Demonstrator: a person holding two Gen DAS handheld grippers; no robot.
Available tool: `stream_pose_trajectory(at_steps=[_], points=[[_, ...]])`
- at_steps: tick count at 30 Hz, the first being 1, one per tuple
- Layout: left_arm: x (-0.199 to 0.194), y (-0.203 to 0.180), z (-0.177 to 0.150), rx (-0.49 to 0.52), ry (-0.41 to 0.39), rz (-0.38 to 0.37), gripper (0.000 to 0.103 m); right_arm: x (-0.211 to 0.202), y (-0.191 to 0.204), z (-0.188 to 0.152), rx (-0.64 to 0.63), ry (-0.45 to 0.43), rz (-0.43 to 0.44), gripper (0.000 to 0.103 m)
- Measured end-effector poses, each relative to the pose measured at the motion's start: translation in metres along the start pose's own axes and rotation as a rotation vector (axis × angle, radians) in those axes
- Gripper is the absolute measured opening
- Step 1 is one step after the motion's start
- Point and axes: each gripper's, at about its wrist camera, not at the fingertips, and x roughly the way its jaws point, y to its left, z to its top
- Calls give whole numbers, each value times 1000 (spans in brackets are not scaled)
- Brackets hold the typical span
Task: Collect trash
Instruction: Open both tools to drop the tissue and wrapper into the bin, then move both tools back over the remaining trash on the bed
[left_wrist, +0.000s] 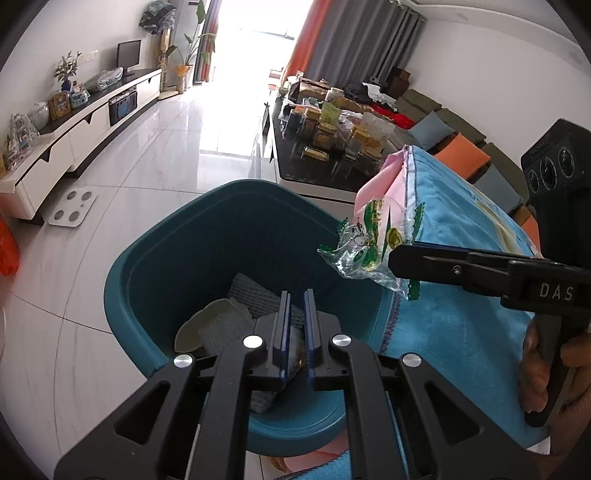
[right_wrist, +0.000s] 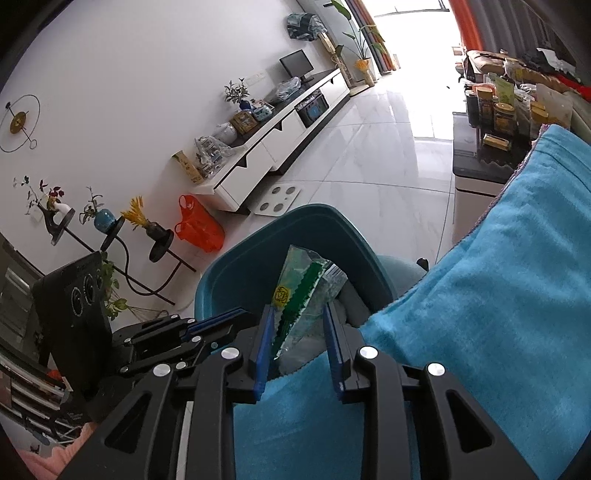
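Note:
A teal trash bin stands on the floor beside a surface draped with a blue towel. Grey and pale scraps lie in the bin. My left gripper hovers over the bin's inside, jaws nearly closed with a narrow gap and nothing between them. My right gripper comes in from the right and holds a clear and green plastic wrapper over the bin's rim. In the right wrist view the wrapper stands between the blue pads of the right gripper, above the bin.
A black coffee table crowded with jars stands behind the bin. A white scale lies on the tiled floor by a long white TV cabinet. An orange bag and plant stands sit by the wall. A sofa with cushions is at the right.

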Motion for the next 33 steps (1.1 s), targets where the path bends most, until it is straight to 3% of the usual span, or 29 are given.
stream_pose_trajectory(at_steps=[3,7,14,24,25,33], points=[[-3,2,-1,-14,-11,3,6,1,-2,1,1,1,-2,26],[-8,7,-2,-28,-24,4,6,1,-3,3,-4,-2,0,34],[-19,9,-4,-39,-49,6,11,-1,-7,2,5,-12,9,34],[-42,-11,-9,-9,-108,-13,34,-26,-14,-10,2,-58,21,34],[-46,-14,-9,-5,-114,-22,38,-32,-14,-13,-2,-68,22,34],[-56,-58,-13,52,-129,-124,49,-99,-27,-46,-20,-185,-19,39]])
